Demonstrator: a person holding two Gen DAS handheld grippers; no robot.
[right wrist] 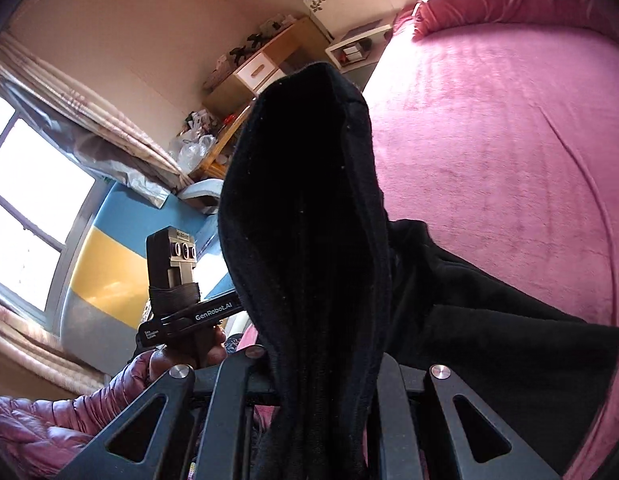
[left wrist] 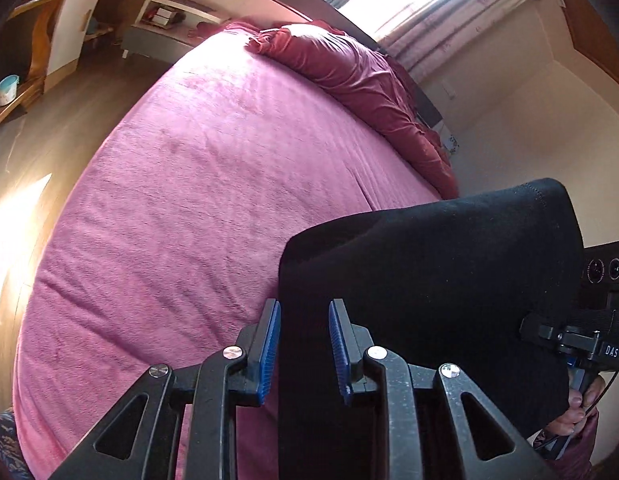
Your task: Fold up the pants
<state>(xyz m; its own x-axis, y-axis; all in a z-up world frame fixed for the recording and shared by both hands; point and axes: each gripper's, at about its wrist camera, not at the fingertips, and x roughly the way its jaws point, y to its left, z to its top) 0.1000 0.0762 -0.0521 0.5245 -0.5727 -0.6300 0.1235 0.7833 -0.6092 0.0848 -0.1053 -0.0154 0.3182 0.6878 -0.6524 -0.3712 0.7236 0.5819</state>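
Note:
The black pants (left wrist: 429,264) hang in the air above the pink bed (left wrist: 213,184). In the left wrist view my left gripper (left wrist: 303,344) stands with its blue pads (left wrist: 269,344) apart; the pants' edge runs between them and the pads do not visibly press it. In the right wrist view the pants (right wrist: 305,220) rise as a bunched black fold straight from my right gripper (right wrist: 321,380), whose fingers are hidden by the cloth. More black cloth (right wrist: 489,320) drapes down onto the bed (right wrist: 509,140). The other gripper (right wrist: 177,280) shows at the left.
A crumpled dark-red duvet (left wrist: 349,72) lies along the bed's far side. A window with curtains (left wrist: 449,4) is behind it. A nightstand (right wrist: 357,50), a wooden desk (right wrist: 265,68) and a blue and yellow panel (right wrist: 109,268) stand beside the bed.

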